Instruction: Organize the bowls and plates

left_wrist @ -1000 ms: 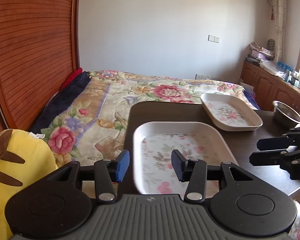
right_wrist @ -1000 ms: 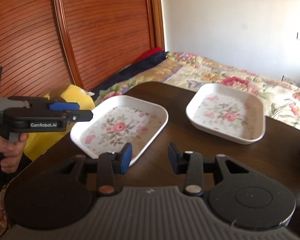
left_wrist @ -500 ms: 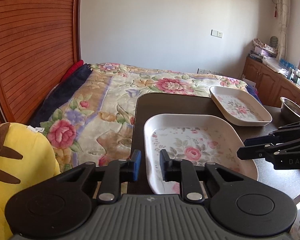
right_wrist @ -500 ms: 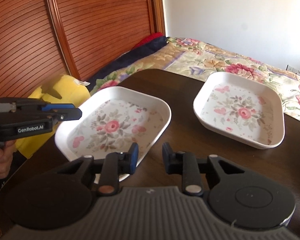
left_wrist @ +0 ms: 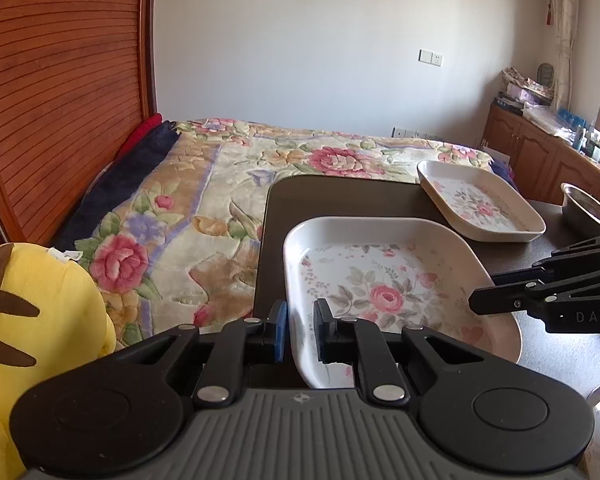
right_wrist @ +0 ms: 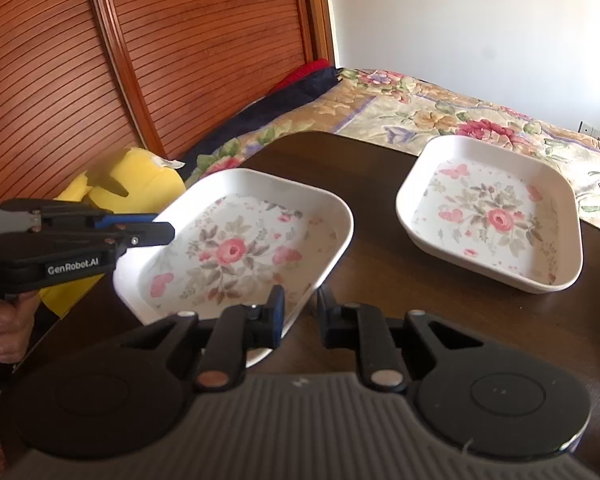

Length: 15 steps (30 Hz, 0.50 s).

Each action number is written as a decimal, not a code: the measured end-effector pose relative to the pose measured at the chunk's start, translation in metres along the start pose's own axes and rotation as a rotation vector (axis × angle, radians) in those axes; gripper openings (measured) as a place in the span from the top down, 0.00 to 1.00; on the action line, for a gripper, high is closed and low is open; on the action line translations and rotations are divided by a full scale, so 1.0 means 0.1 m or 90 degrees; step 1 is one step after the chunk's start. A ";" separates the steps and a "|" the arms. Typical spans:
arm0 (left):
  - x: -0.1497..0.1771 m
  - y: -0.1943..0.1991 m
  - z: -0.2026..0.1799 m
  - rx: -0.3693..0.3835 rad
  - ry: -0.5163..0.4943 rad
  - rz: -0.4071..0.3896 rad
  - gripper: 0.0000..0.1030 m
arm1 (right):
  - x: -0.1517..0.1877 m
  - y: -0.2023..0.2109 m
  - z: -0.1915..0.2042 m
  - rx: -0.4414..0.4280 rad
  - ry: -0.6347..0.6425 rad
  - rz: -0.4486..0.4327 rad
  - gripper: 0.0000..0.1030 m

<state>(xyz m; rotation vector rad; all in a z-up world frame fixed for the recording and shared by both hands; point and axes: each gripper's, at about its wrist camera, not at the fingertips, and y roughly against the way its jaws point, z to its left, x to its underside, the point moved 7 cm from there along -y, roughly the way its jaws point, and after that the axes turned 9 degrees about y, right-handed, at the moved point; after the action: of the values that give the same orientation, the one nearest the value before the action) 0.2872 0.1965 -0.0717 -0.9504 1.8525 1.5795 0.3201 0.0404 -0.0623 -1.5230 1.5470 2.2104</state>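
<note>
Two white rectangular plates with a rose print are on the dark table (left_wrist: 340, 196). My left gripper (left_wrist: 300, 332) is shut on the near-left rim of the near plate (left_wrist: 384, 280), one finger inside the rim and one outside. My right gripper (right_wrist: 300, 312) is closed down on the same near plate (right_wrist: 240, 240) at its right-hand rim. In the left wrist view the right gripper (left_wrist: 480, 296) reaches in from the right. In the right wrist view the left gripper (right_wrist: 166, 228) holds the plate's left corner. The far plate (right_wrist: 492, 216) lies flat further back, also seen as the far plate (left_wrist: 476, 204).
A steel bowl (left_wrist: 584, 208) stands at the table's right edge. A yellow plush toy (left_wrist: 40, 300) sits left of the table, and a flowered bed (left_wrist: 260, 160) lies beyond it. Wooden cabinets (left_wrist: 540, 152) line the right wall. A hand (right_wrist: 4, 320) holds the left gripper.
Both grippers have narrowed from open to closed on the near plate's rims. Both cameras have come closer to the plate.
</note>
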 end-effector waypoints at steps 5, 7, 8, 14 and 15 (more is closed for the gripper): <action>0.02 -0.03 0.00 -0.004 -0.004 0.006 0.87 | 0.01 -0.04 0.00 -0.004 -0.004 0.003 0.81; 0.02 -0.04 0.00 -0.004 -0.004 0.007 0.87 | 0.02 -0.04 0.00 -0.003 -0.003 0.003 0.81; 0.03 -0.04 0.00 -0.005 -0.004 0.008 0.87 | 0.02 -0.04 0.00 -0.004 -0.004 0.003 0.81; 0.02 0.01 -0.04 -0.003 -0.003 0.015 0.90 | 0.02 0.01 -0.03 -0.002 -0.017 -0.003 0.83; 0.02 0.03 -0.05 -0.002 -0.005 0.014 0.90 | 0.03 0.04 -0.04 -0.002 -0.018 -0.005 0.83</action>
<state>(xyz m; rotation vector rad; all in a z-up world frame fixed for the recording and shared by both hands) 0.2834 0.1910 -0.0705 -0.9271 1.8622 1.5976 0.3194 0.0343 -0.0619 -1.4885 1.5272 2.2207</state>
